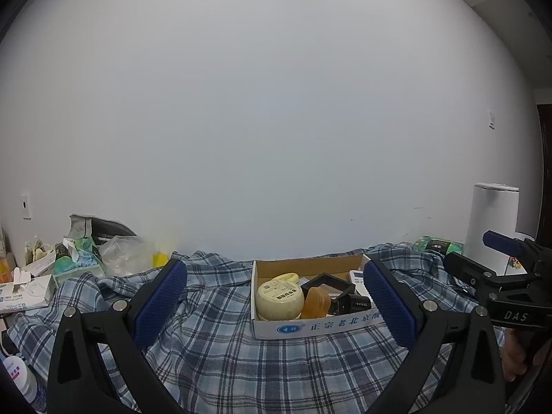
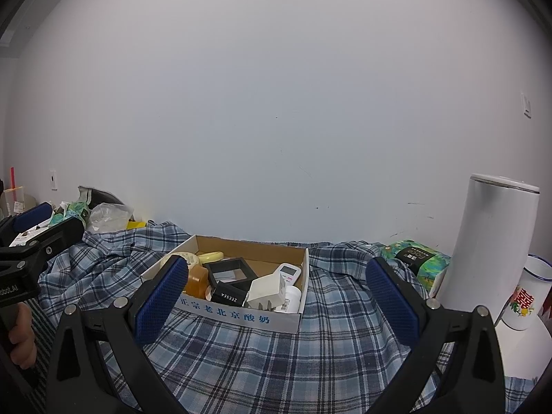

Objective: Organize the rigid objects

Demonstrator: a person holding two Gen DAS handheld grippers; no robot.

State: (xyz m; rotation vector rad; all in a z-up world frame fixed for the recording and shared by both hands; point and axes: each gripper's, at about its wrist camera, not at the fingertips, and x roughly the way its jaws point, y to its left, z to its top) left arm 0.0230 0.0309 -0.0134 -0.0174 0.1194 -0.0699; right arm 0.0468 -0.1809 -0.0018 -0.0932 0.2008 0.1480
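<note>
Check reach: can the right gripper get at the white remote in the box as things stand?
Probably yes. The right gripper is open and empty, the cardboard box has no lid, and the white remote lies uncovered on top.

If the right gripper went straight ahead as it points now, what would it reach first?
Probably the cardboard box: the open right gripper points at its near wall, with only plaid cloth below the path. Depth is uncertain.

A lived-in home room, probably a bedroom: a plaid cloth (image 2: 276, 352) covers the desk against a bare white wall (image 2: 276, 103), with a tissue pack (image 2: 419, 258), enamel mug (image 2: 528, 296) and white kettle (image 2: 490, 245)
</note>
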